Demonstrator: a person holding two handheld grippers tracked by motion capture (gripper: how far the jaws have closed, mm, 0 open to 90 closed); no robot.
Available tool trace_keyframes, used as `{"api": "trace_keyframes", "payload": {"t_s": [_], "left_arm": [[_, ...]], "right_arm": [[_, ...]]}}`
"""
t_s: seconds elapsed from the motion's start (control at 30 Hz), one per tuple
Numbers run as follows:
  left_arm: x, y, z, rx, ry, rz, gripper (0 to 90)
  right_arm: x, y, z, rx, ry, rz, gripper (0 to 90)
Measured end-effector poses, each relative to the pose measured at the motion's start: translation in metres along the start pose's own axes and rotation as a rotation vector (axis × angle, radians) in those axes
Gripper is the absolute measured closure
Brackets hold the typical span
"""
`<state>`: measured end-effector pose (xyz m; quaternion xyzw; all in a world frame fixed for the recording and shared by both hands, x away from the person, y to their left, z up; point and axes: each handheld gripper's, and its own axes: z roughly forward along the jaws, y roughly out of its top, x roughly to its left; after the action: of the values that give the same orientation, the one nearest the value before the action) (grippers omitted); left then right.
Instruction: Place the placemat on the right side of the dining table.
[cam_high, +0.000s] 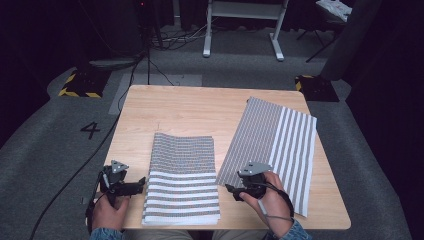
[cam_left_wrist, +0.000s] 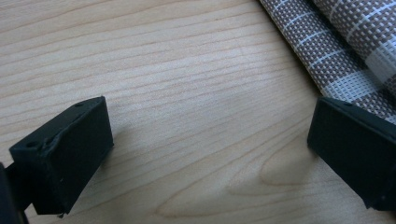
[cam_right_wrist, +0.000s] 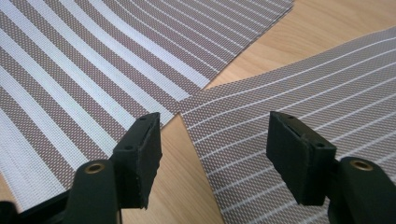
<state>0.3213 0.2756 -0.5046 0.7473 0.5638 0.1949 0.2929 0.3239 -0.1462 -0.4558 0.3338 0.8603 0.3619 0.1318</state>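
Striped flat mat (cam_high: 272, 150) runs lengthwise away, its far end tilted rightward.

The folded placemat (cam_high: 182, 180) is brown-grey with a fine white grid on its far half and broad white stripes on its near half. The flat placemat (cam_high: 280, 145) has thin white lines on its left part and wide white stripes on the right. The worktop (cam_high: 190, 110) is light wood with a visible grain. Both grippers are black.
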Motion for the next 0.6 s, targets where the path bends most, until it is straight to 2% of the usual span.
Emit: {"api": "trace_keyframes", "payload": {"t_s": [0.1, 0.3, 0.43, 0.6], "left_arm": [[0.0, 0.0, 0.0, -0.001, 0.0, -0.002, 0.2], [0.0, 0.0, 0.0, 0.0, 0.0, 0.0, 0.3], [0.0, 0.0, 0.0, -0.001, 0.0, -0.002, 0.2], [0.0, 0.0, 0.0, -0.002, 0.001, -0.002, 0.2]], "right_arm": [[0.001, -0.003, 0.014, 0.005, -0.006, -0.006, 36.2], [0.008, -0.011, 0.029, -0.005, -0.02, -0.049, 32.8], [0.01, -0.014, 0.034, -0.001, -0.014, -0.048, 32.1], [0.01, -0.015, 0.039, 0.008, -0.031, -0.042, 31.5]]}}
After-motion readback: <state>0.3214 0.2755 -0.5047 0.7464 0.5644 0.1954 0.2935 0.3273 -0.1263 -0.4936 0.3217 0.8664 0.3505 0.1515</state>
